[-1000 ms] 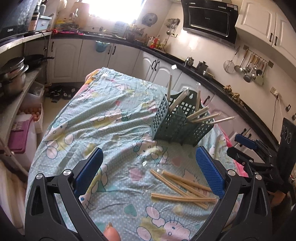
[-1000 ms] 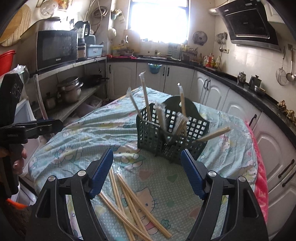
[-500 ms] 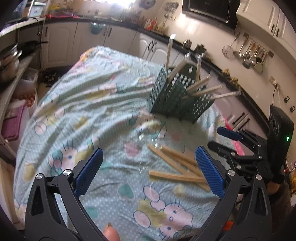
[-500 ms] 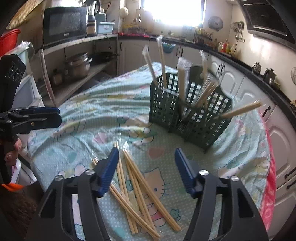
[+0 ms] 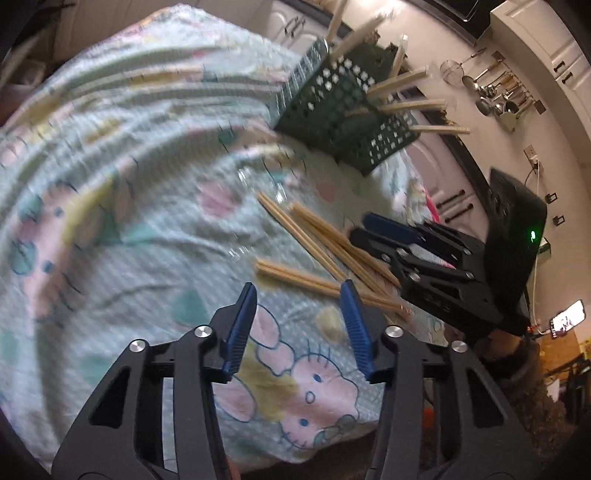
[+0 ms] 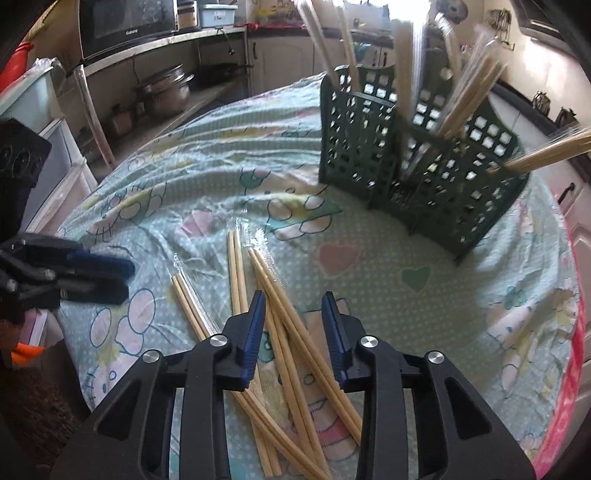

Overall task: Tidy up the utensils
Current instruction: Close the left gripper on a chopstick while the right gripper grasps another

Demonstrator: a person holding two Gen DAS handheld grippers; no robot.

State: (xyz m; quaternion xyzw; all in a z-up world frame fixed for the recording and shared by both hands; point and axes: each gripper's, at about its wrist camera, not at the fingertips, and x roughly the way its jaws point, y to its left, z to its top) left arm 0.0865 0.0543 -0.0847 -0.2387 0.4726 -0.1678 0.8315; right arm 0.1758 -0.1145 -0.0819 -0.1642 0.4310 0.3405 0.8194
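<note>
Both of my grippers have narrowed and dropped toward the table since a second ago. My right gripper point(image 6: 293, 301), wide open then, now has its jaws partly closed with a gap left, straddling one wrapped pair of chopsticks point(image 6: 284, 295) but not yet touching it as far as I can tell. My left gripper point(image 5: 297, 295) has likewise come in to a half-open spread and holds nothing; it hangs just short of the nearest pair point(image 5: 295, 275), over the cartoon-cat tablecloth point(image 5: 110, 184). The view from that side has also tipped down and blurred.

I count four loose pairs of chopsticks on the cloth, each in a clear sleeve, fanned and crossing one another near the table's front edge. One dark green slotted basket point(image 6: 413, 162) stands farther back on the table, well apart from the loose pile. From the left view I count about six wrapped pairs sticking out of it, some upright, some leaning outward; blur keeps me from being sure. A microwave point(image 6: 127, 26) and stacked pots point(image 6: 162, 92) sit on the shelves beyond.
</note>
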